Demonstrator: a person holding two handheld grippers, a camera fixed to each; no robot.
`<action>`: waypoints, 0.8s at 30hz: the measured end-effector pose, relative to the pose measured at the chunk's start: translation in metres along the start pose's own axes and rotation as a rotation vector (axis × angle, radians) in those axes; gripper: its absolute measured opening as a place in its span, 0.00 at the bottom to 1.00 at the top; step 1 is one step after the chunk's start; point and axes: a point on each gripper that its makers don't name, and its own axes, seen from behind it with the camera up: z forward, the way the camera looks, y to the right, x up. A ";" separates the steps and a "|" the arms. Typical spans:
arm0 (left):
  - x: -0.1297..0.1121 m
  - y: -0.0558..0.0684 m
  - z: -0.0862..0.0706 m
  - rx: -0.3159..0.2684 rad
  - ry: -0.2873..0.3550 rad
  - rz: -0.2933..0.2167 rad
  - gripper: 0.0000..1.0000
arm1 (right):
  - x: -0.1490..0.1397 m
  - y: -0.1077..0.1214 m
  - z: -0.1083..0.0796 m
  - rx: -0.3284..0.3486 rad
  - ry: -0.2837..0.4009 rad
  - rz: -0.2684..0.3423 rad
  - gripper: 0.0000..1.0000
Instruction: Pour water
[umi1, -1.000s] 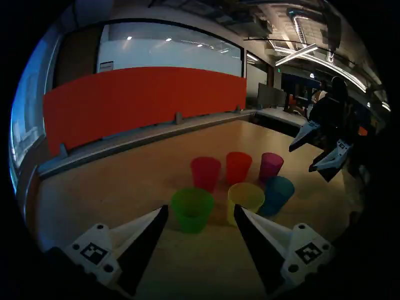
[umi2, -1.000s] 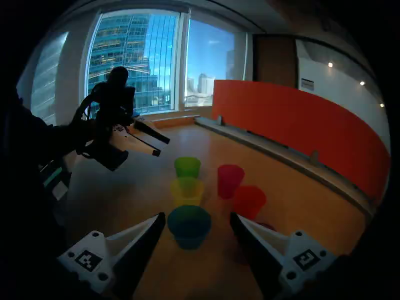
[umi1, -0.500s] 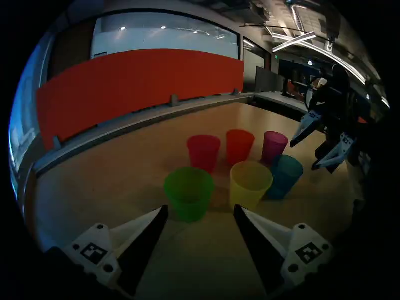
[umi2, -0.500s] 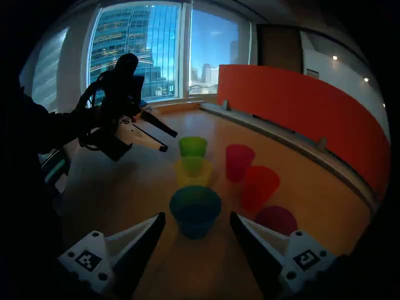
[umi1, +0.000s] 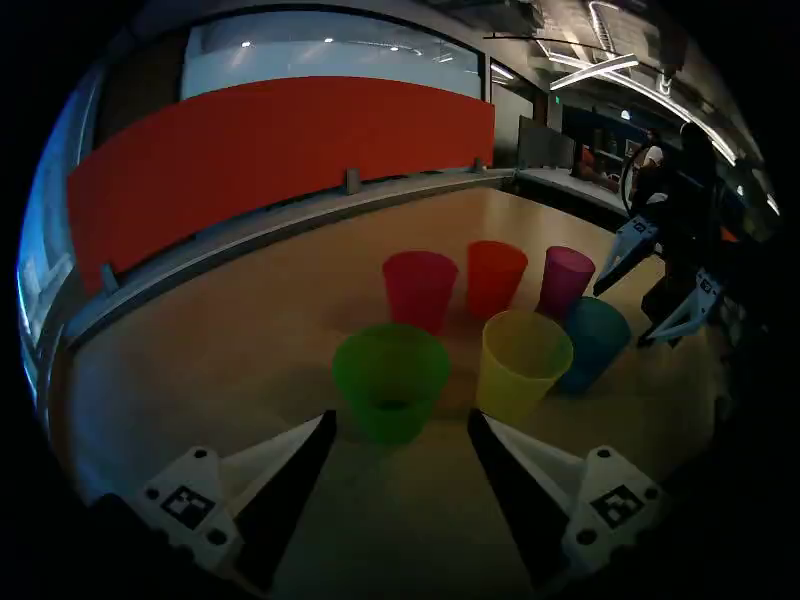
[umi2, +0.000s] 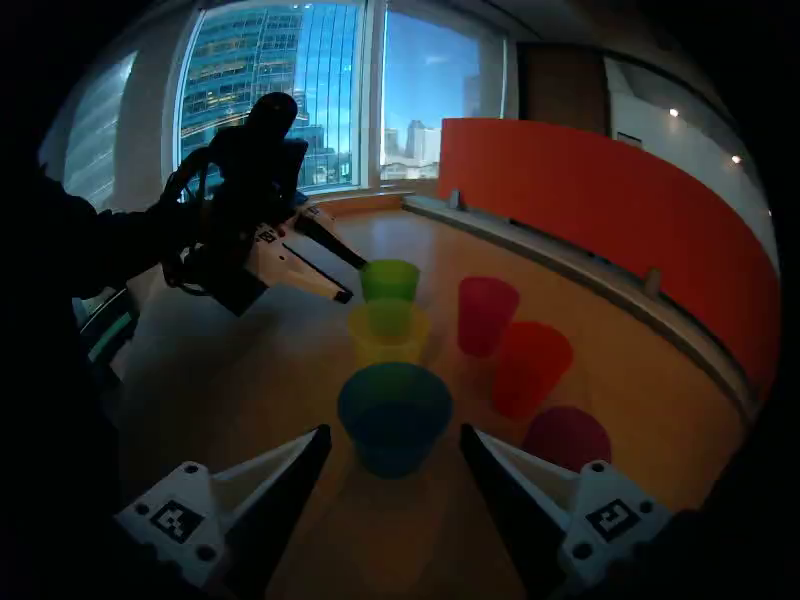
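Hovering low over the wooden table (umi1: 180, 400), the left gripper (umi1: 400, 418) has its two fingers spread wide and grips nothing. The green cup (umi1: 390, 380) stands upright just ahead of the gap. Just beside it, to the right in the left gripper view, stands the yellow cup (umi1: 522, 362), with the teal cup (umi1: 600, 338) close against its far side. Behind these runs a second row: a crimson cup (umi1: 420, 288), an orange cup (umi1: 495, 278) and a magenta cup (umi1: 566, 280), all upright and near one another.

The right gripper (umi2: 393, 432) is also wide open and empty. It points at the cluster from the other end, with the teal cup just ahead of its tips and the yellow and green cups lined up beyond. I cannot tell whether any cup has water in it.

A long orange partition (umi1: 270, 150) runs along the table's far edge. Tall windows (umi2: 270, 90) look out on glass towers.
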 end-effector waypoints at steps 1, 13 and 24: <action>0.000 -0.001 0.001 0.000 -0.002 -0.001 0.98 | -0.001 0.000 0.001 -0.001 -0.002 -0.001 1.00; 0.001 -0.003 0.017 -0.020 -0.029 0.012 0.98 | -0.002 -0.002 0.019 0.018 -0.019 -0.002 1.00; 0.006 -0.006 0.030 -0.027 -0.042 0.014 0.98 | 0.000 -0.002 0.031 0.026 -0.021 -0.002 1.00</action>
